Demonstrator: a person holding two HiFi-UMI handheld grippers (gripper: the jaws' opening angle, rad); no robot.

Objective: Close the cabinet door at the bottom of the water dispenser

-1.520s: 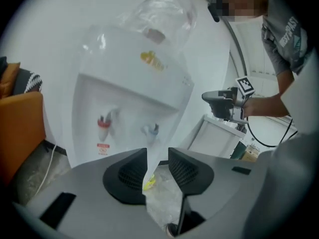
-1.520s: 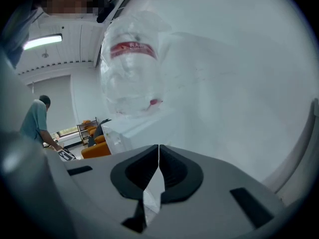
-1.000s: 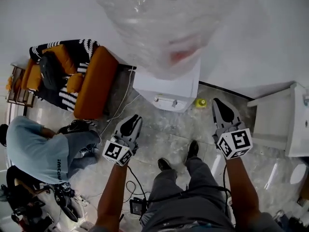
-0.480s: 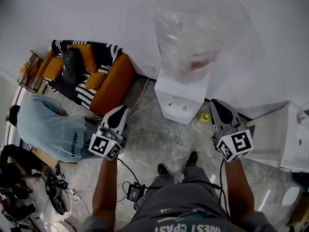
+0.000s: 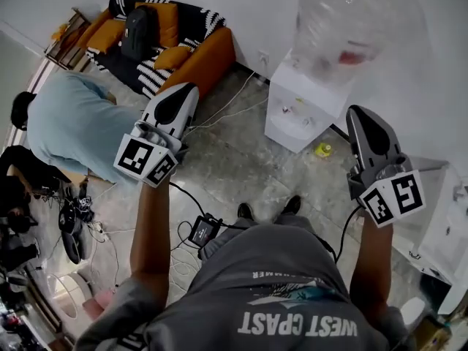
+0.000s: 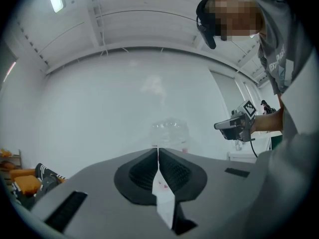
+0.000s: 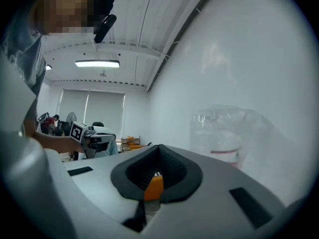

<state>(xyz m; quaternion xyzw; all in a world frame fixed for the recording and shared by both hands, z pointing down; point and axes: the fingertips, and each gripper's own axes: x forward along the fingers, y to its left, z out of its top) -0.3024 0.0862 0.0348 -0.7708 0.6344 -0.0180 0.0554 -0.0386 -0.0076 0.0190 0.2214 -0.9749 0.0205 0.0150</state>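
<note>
The white water dispenser (image 5: 298, 115) stands against the wall with a clear bottle (image 5: 351, 20) on top. From above I cannot make out its bottom cabinet door. Both grippers are held level, well short of the dispenser. My left gripper (image 5: 190, 88) is to its left, jaws shut with nothing between them (image 6: 158, 153). My right gripper (image 5: 357, 112) is to its right, also shut and empty (image 7: 159, 151). The bottle (image 6: 170, 133) shows ahead in the left gripper view, and the bottle (image 7: 224, 131) is ahead in the right gripper view too.
An orange sofa (image 5: 201, 53) with striped cushions stands left of the dispenser. A person in a light blue shirt (image 5: 77, 130) crouches at the left among cables. A small yellow object (image 5: 322, 149) lies by the dispenser's base. A white cabinet (image 5: 450, 218) is at the right.
Both grippers have risen and spread apart. The view has drawn back, so the dispenser sits farther away and off to the upper right.
</note>
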